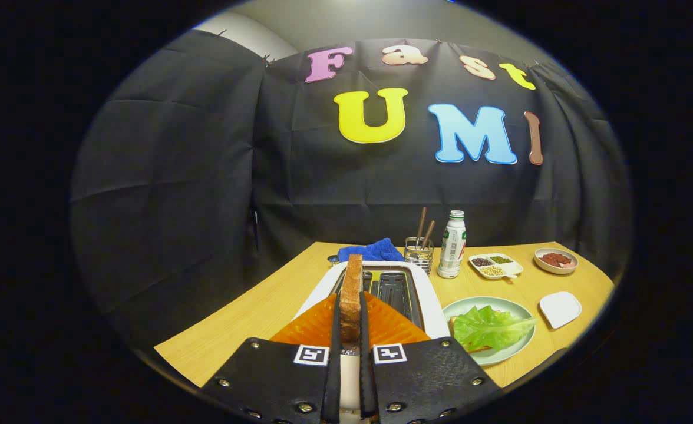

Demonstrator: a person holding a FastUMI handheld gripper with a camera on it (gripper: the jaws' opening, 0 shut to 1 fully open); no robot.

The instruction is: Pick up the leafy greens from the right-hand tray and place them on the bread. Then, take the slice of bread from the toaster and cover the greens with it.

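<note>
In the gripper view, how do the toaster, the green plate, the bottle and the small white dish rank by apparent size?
Largest to smallest:
1. toaster, nearest, so flattered
2. green plate
3. bottle and white dish: too alike to rank

The hand-held gripper clamps the bread slice.

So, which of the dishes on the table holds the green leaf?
The round pale green plate, beside the toaster; the leaf lies on it. The other dishes sit beyond it.

the gripper [349, 330] has both fingers pressed on an upright slice of bread [351, 294] held over the white toaster [429, 306] on the wooden table [252, 312]. just right of the toaster, a pale green plate [514, 347] carries the leafy greens [491, 327], seemingly lying on another bread slice whose edge barely shows.
</note>
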